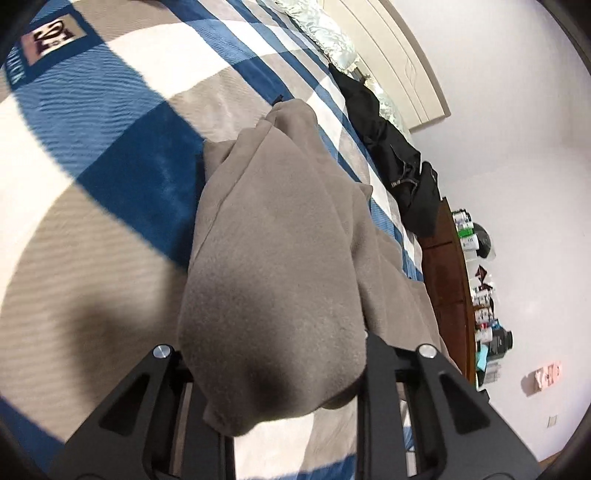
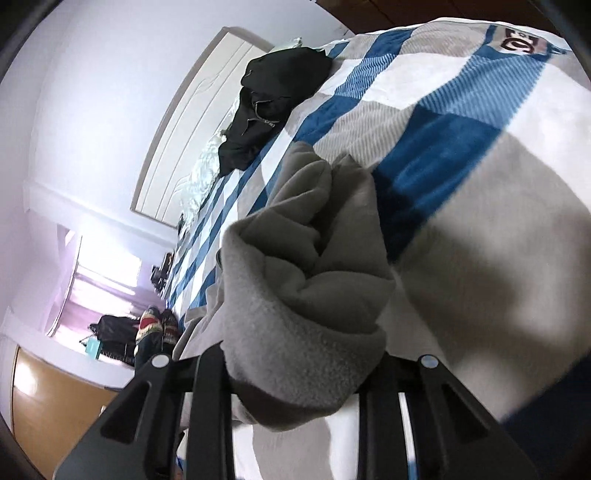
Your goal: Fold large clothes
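A grey fleece garment (image 1: 273, 229) lies bunched lengthwise on a bed. Its near end is lifted off the bed's blue, white and beige checked blanket (image 1: 110, 147). In the left wrist view my left gripper (image 1: 288, 376) is shut on one gathered edge, and the cloth bulges out over the black fingers (image 1: 207, 391). The right wrist view shows the same garment (image 2: 295, 295) rolled into thick folds, with my right gripper (image 2: 295, 376) shut on that bundle. The fingertips of both grippers are hidden under the fabric.
A black garment (image 1: 391, 155) (image 2: 269, 99) lies crumpled by the cream headboard (image 1: 402, 62), beside a pale pillow (image 1: 325, 33). A brown wooden cabinet (image 1: 447, 280) with several bottles stands next to the bed. Bags (image 2: 114, 328) sit on the floor near a bright window.
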`<action>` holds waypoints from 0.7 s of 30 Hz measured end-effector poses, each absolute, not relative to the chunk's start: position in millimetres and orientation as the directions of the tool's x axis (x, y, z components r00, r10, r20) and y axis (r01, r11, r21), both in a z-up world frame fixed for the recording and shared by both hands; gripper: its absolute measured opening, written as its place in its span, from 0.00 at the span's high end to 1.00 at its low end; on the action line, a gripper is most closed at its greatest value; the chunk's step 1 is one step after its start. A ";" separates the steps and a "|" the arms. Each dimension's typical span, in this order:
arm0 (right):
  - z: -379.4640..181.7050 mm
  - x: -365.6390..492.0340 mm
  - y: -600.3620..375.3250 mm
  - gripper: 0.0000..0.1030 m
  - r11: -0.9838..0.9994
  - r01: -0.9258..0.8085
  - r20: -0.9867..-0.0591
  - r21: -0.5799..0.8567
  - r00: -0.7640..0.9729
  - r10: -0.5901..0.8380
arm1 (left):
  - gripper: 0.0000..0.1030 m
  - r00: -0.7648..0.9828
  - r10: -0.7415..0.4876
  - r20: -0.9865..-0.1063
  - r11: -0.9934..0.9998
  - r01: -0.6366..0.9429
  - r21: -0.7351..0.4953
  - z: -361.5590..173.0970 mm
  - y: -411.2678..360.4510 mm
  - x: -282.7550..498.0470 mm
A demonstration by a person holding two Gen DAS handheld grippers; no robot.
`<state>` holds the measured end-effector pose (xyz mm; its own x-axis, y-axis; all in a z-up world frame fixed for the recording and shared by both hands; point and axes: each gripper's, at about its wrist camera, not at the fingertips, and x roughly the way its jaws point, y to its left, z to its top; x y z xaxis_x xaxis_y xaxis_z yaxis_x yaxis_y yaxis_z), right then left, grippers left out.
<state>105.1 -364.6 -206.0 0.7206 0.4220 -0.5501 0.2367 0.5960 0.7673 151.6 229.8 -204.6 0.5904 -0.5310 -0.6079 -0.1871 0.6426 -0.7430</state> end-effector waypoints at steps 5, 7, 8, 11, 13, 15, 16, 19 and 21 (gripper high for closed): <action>-220.7 71.8 -367.3 0.76 0.592 0.242 -0.560 0.768 0.703 0.439 | 0.78 0.573 -0.532 -0.624 0.651 -0.193 -0.734 -219.7 232.2 112.8; -236.9 69.4 -369.2 0.76 0.581 0.262 -0.569 0.770 0.694 0.441 | 0.78 0.552 -0.538 -0.637 0.652 -0.208 -0.730 -232.7 231.9 107.8; -243.2 69.5 -369.4 0.75 0.581 0.273 -0.576 0.767 0.691 0.437 | 0.78 0.543 -0.538 -0.645 0.654 -0.213 -0.726 -239.1 232.1 106.7; -262.2 74.4 -367.3 0.74 0.576 0.298 -0.590 0.761 0.686 0.426 | 0.77 0.516 -0.531 -0.672 0.680 -0.214 -0.701 -252.5 229.8 112.2; -270.3 82.3 -365.0 0.72 0.566 0.313 -0.594 0.763 0.686 0.420 | 0.74 0.490 -0.543 -0.682 0.685 -0.212 -0.697 -259.1 229.6 115.1; -275.8 88.4 -361.7 0.55 0.574 0.331 -0.611 0.749 0.681 0.404 | 0.64 0.472 -0.575 -0.669 0.651 -0.232 -0.723 -266.6 235.2 118.2; -277.2 88.2 -360.8 0.52 0.576 0.336 -0.615 0.745 0.680 0.399 | 0.52 0.468 -0.583 -0.664 0.647 -0.228 -0.728 -267.4 237.5 116.5; -277.0 91.3 -355.0 0.37 0.599 0.319 -0.618 0.734 0.680 0.395 | 0.16 0.457 -0.582 -0.673 0.692 -0.157 -0.705 -256.9 237.9 110.7; -275.9 94.2 -350.2 0.20 0.615 0.297 -0.616 0.730 0.677 0.403 | 0.06 0.462 -0.539 -0.705 0.757 -0.102 -0.645 -238.2 234.3 103.4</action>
<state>94.2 -350.2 -275.9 0.6770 0.4033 -0.6157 0.2972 0.6155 0.7300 103.4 234.3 -238.2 0.4620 -0.5385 -0.7047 -0.1022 0.7569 -0.6455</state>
